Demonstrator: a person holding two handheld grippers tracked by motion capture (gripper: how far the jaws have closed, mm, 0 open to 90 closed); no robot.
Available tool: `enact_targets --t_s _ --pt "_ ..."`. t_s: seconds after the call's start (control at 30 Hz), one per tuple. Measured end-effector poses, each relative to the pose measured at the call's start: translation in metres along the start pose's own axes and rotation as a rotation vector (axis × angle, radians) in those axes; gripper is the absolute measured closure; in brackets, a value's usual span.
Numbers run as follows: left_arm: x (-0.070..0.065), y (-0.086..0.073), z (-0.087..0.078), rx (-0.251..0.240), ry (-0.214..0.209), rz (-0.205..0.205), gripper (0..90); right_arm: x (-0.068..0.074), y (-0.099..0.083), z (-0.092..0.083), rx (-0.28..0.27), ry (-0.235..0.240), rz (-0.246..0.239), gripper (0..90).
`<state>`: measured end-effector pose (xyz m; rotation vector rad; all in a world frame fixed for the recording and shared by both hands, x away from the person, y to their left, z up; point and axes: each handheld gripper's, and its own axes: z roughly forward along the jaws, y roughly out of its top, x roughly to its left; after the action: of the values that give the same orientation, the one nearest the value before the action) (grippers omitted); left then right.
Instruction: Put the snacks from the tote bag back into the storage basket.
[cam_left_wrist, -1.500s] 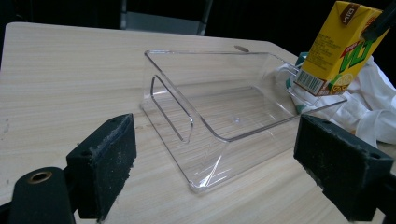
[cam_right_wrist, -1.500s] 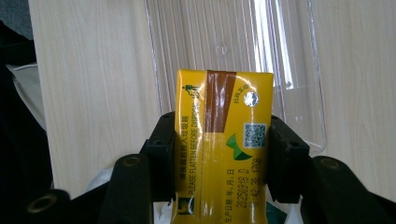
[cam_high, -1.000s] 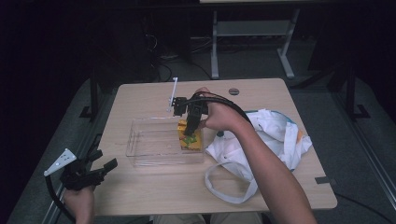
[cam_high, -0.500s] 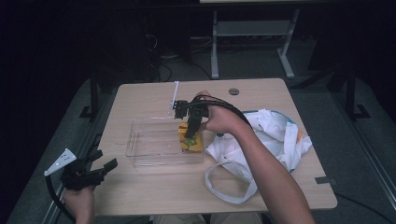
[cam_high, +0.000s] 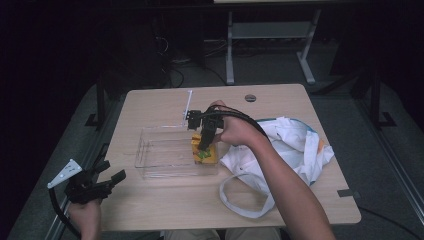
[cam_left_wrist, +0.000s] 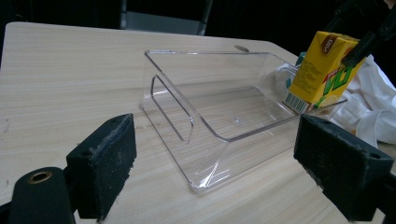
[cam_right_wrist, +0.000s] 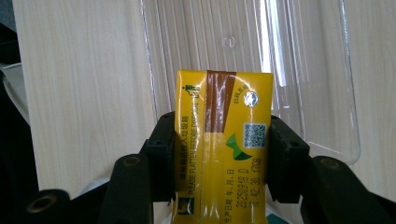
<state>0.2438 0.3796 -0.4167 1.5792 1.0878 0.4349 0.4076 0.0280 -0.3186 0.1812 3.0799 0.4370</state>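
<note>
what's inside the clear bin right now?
The clear bin looks bare except at one end, where the yellow drink carton, clamped in the right gripper, sits tilted over the rim. Whether the carton's base touches the bin floor is covered by the carton itself.

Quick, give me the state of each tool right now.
Left tool: open, holding nothing, at the table's near left edge.
Right tool: closed on the yellow juice box, held over the clear plastic tray.
</note>
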Motion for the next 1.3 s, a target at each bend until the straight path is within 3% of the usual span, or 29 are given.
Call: enact_targets --t_s 1.3 --pt "0.0 0.0 0.0 -0.005 0.0 -0.003 12.5 0.001 -0.013 0.032 -0.005 0.028 -0.028 51.7"
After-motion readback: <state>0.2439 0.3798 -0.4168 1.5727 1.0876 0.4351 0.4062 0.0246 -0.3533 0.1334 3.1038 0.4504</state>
